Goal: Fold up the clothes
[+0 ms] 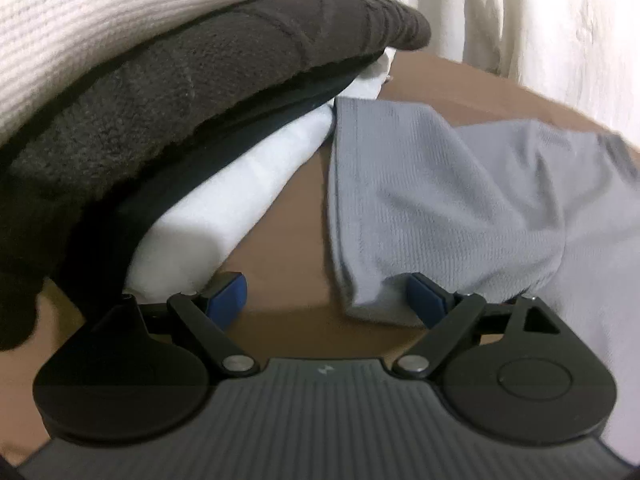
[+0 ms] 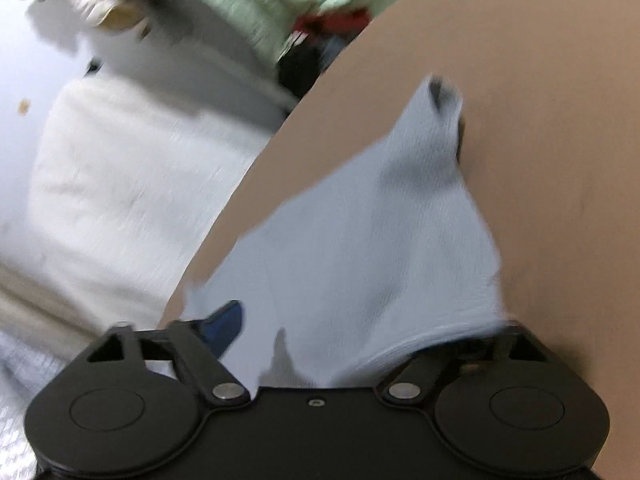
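trouble first: the stack of folded clothes [image 1: 168, 92] sits just to one side of the grey sock [image 1: 424, 200], and my left tongs [image 1: 326, 300] hover with one blue pad against the stack's white bottom layer and the other under the sock's cuff. a careless sweep could nudge that stack askew or drag the cuff off line. my left tongs are released, nothing pinched between them. my right tongs [image 2: 344, 332] have the sock's other end bunched between them, but one pad is buried in cloth, so i cannot tell whether they clench it; a loose hold would let it slide free. the sock is pale grey, ribbed, rumpled, lying on the brown tabletop [image 1: 280, 220] beside the stack, dark patch at its far tip.
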Demonstrator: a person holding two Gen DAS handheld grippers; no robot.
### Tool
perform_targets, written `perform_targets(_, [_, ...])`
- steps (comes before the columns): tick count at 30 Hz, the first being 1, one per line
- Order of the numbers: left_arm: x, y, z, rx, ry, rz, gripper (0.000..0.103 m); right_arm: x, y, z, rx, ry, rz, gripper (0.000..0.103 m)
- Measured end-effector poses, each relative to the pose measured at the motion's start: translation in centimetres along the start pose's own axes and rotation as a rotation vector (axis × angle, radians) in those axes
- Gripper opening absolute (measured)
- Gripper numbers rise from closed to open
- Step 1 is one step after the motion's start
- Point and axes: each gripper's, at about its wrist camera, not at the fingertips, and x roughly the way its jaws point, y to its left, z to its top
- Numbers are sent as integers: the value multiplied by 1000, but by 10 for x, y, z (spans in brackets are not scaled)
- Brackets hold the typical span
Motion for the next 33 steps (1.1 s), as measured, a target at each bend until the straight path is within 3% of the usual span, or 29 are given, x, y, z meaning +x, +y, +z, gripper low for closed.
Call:
perform_targets(1, [2,-1,2,-11,0,-17,88,0,9,6,-70,-25,-54,20])
perform_targets(2, [5,-1,5,-23,0,-34,88,1,19,11,-140,-49,-108,7])
perform_targets(5, [14,-3,12,-51,7,-44,96,-18,42,20,-295,-166,-143,5])
perform_targets(8, [21,-6,18,-63,21,-26,96,-12,45,7,-454,-125,-264,6])
perform_targets(10, [24,-9,20,-71,21,-27,97,4,33,0,-488,-68,-358,8])
perform_targets(13, [29,-11,24,-107,32,-38,100,2,16,4,-402,-89,-319,12])
perform_targets(16, [29,-9,25,-154,22,-50,103,5,8,18,-292,-62,-241,38])
perform_targets(17, [30,-10,25,-159,12,-50,101,7,6,24,-256,-43,-206,58])
perform_targets(18, [31,-11,25,-164,1,-50,58,10,5,29,-224,-25,-173,76])
perform_targets(19, [28,-17,27,-116,-28,-35,18,13,7,31,-206,-16,-156,82])
perform_targets(20, [24,-21,29,-72,-44,-4,6,15,10,29,-204,-22,-166,82])
perform_targets(22, [8,-22,28,-31,-123,60,6,18,19,25,-254,-41,-227,66])
perform_targets(23, [0,-23,26,-10,-166,104,6,20,24,22,-292,-53,-268,27])
perform_targets(24, [-8,-23,24,12,-210,148,6,22,29,20,-330,-64,-309,11])
perform_targets(29, [24,-12,15,-61,-41,106,6,21,36,12,-396,-138,-383,10])
perform_targets(33, [29,-14,25,-51,-41,115,7,32,39,14,-429,-112,-428,11])
